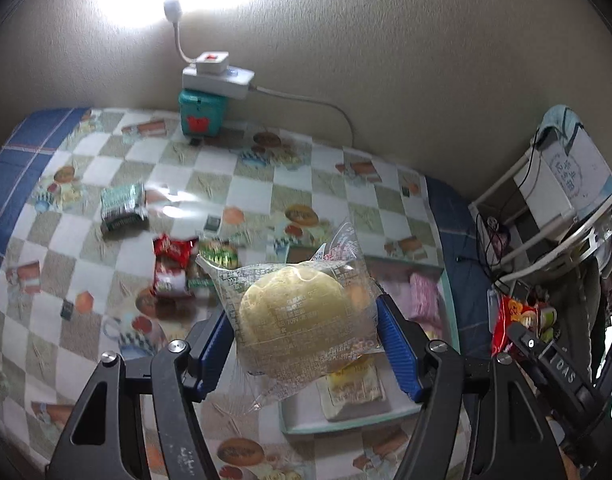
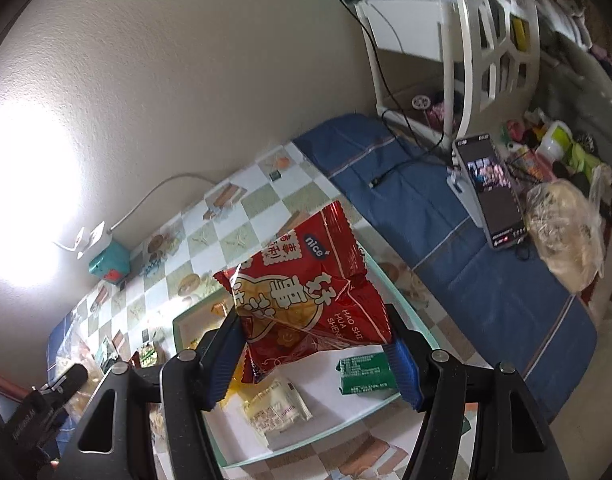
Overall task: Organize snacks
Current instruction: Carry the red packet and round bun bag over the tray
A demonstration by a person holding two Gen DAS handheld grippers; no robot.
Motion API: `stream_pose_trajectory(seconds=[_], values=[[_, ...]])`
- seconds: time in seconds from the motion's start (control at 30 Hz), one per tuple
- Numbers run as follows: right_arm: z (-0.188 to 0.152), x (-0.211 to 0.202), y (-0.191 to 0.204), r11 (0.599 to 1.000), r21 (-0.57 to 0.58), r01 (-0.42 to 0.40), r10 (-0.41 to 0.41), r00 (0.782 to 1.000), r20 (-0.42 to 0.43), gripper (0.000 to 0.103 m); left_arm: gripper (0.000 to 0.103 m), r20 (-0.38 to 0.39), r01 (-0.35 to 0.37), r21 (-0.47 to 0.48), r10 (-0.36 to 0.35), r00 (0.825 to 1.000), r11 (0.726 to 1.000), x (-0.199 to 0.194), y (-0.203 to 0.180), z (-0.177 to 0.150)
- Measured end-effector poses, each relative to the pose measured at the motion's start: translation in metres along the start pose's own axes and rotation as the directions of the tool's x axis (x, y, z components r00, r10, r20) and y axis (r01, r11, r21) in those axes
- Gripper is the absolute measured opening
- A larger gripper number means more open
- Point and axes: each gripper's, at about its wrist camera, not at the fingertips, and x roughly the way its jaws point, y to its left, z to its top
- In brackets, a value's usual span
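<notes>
My left gripper (image 1: 301, 312) is shut on a round yellow bun in a clear wrapper (image 1: 297, 320), held above a pale green tray (image 1: 346, 428). In the tray lie pink packs (image 1: 424, 296) and a yellow-white pack (image 1: 354, 388). A green pack (image 1: 121, 208), a red pack (image 1: 171, 264) and a small green-white pack (image 1: 217, 256) lie loose on the checked tablecloth. My right gripper (image 2: 312, 316) is shut on a red snack bag (image 2: 306, 304) over the same tray (image 2: 175, 332). That tray also holds a green box (image 2: 366, 372) and a clear pack (image 2: 277, 404).
A teal box (image 1: 199, 116) with a white power strip (image 1: 217, 76) and a lit lamp stands against the wall. To the right, on the blue cloth, are a phone on a stand (image 2: 494, 196), a bagged loaf (image 2: 566, 236) and a white shelf (image 2: 466, 40).
</notes>
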Motion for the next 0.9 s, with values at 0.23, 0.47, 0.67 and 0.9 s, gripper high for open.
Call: stream_pose_trajectory(seconds=[0.23,0.47,0.67,0.9], values=[[-0.003,0.033,-0.01,0.999,0.01,-0.036,0.037,0.994,-0.103,0.069,0.07,-0.105,0.021,-0.043,-0.025,0.994,0.999,0.028,0.002,-0.023],[-0.008,0.058,-0.015,1.0,-0.002,-0.026,0.025,0.984,-0.176,0.069,0.07,-0.179,-0.012,0.017,0.015,0.984,1.0,0.056,-0.016,-0.039],[-0.02,0.082,-0.012,0.999,-0.029,-0.019,0.011,0.967,-0.255,0.069,0.071,-0.233,-0.073,0.078,0.089,0.968,0.994,0.085,-0.028,-0.057],[-0.029,0.098,-0.007,0.998,-0.055,-0.012,-0.005,0.954,-0.301,0.07,0.071,-0.265,-0.095,0.12,0.125,0.956,0.988,0.102,-0.034,-0.066]])
